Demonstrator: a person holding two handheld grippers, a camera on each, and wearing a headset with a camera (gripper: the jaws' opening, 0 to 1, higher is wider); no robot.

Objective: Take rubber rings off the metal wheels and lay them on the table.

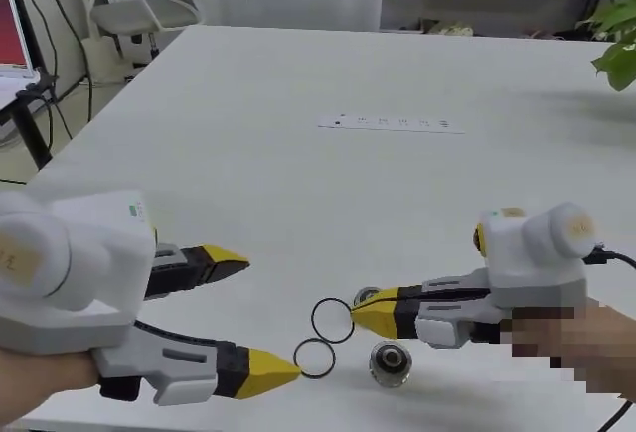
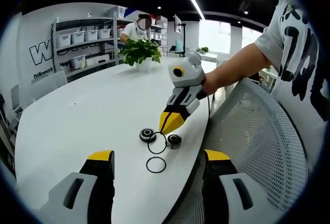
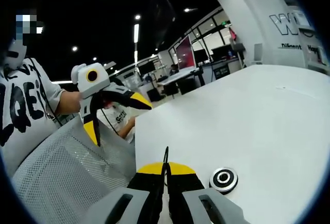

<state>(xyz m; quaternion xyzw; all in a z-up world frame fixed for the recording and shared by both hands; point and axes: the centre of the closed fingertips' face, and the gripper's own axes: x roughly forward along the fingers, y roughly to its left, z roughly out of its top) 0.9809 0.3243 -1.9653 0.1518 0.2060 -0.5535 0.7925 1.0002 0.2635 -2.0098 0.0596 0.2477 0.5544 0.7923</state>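
My right gripper (image 1: pixel 360 315) is shut on a thin black rubber ring (image 1: pixel 313 319) and holds it just over the table's near edge. In the right gripper view the ring (image 3: pixel 166 156) shows edge-on between the closed jaws of the right gripper (image 3: pixel 166 169). A second ring (image 1: pixel 334 357) lies flat on the table, close to the lower yellow tip of my left gripper (image 1: pixel 256 315), which is open and empty. One metal wheel (image 1: pixel 390 362) stands below the right gripper. Another wheel (image 1: pixel 366 296), dark-rimmed, peeks out behind its tip and also appears as the wheel (image 3: pixel 224 178).
The white table (image 1: pixel 328 184) stretches far ahead, with a strip of small marks (image 1: pixel 390 123) at mid-table. A potted plant (image 1: pixel 618 40) stands at the far right edge. Chairs (image 1: pixel 134 0) are beyond the table. The rings and wheels lie close to the near edge.
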